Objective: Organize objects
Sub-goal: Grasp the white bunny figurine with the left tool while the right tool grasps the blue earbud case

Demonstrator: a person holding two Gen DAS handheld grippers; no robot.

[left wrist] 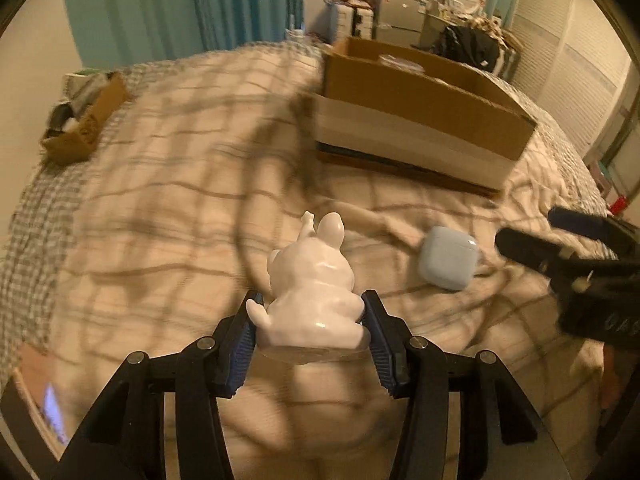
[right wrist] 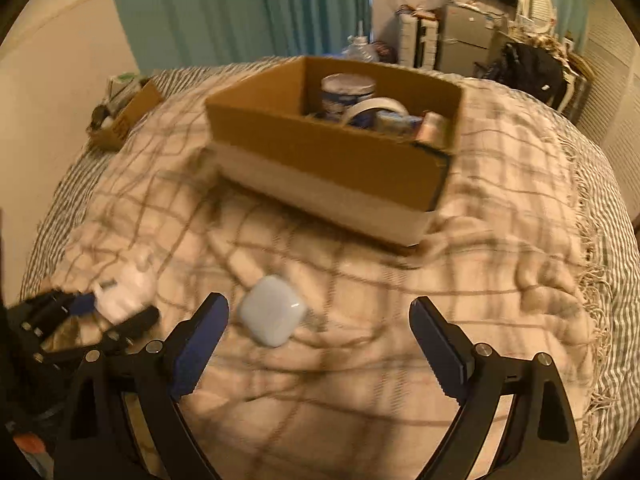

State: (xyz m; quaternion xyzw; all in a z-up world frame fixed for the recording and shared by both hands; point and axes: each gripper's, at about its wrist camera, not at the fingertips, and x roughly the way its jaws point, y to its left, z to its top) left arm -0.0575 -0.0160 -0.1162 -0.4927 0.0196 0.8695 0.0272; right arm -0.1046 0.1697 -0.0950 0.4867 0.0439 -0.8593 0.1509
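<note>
My left gripper [left wrist: 310, 304] is shut on a white ceramic rabbit figurine [left wrist: 316, 280] and holds it above the plaid blanket; both also show at the left of the right wrist view, the rabbit [right wrist: 128, 288] between dark fingers. A pale blue earbud case [left wrist: 448, 258] lies on the blanket to the right of the rabbit. My right gripper [right wrist: 318, 308] is open and empty, with the case [right wrist: 274, 310] just inside its left finger. It appears at the right edge of the left wrist view [left wrist: 532, 236]. A large open cardboard box [right wrist: 332, 152] stands beyond, holding a tin, tape and other items.
A smaller cardboard box [left wrist: 86, 120] with clutter sits at the bed's far left edge. The plaid blanket [right wrist: 500, 280] covers the bed, fringed at the right. Teal curtains, a desk and a black bag stand behind the bed.
</note>
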